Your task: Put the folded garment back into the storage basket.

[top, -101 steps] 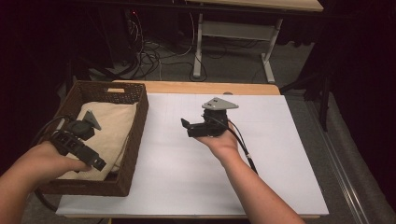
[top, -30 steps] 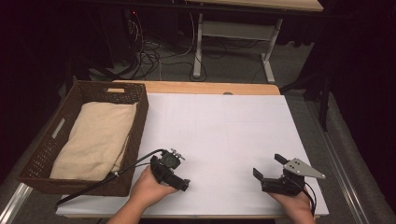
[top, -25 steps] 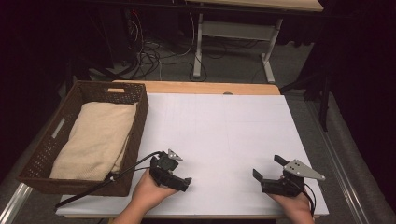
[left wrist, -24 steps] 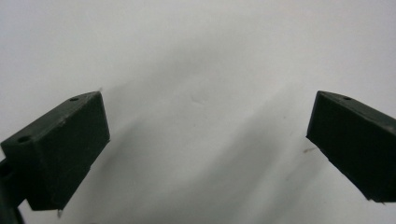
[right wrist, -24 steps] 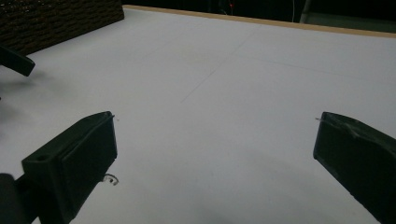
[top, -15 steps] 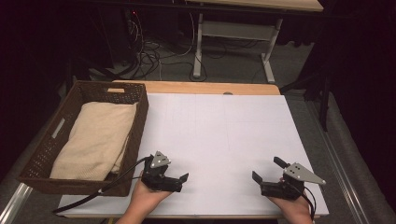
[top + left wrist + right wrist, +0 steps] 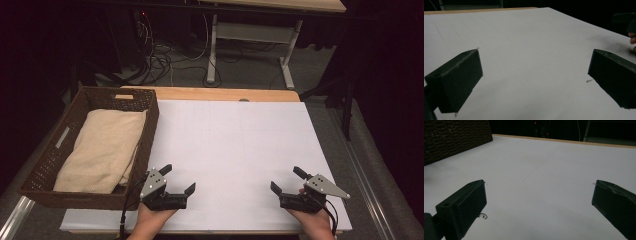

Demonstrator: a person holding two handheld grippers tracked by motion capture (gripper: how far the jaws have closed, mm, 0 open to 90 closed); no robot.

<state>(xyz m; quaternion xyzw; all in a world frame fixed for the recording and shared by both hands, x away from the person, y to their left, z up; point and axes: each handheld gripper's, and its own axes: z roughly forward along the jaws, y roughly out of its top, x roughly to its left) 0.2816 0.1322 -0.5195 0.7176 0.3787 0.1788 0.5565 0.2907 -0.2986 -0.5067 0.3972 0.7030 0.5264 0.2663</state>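
A: Left claw [image 7: 179, 180] is spread wide, nothing between the jaws, sitting low at the near edge of the white surface [image 7: 235, 145]. Right claw [image 7: 290, 181], same: jaws apart, empty.

B: Why parked there?

A: Looks like a rest pose to me, both hands pulled back to the person's side, clear of the work.

B: And the thing being handled?

A: Folded beige towel [image 7: 102, 150], lying in the wicker basket [image 7: 146, 135], just beyond and to the outer side of the left claw, well apart from the right one. Basket wall also shows far left ahead of the right claw [image 7: 454, 137].

B: Orientation?

A: Long axis runs away from the left claw, along the basket's length, tilted a bit toward the far corner. Lies flat, folded edge facing the surface side.
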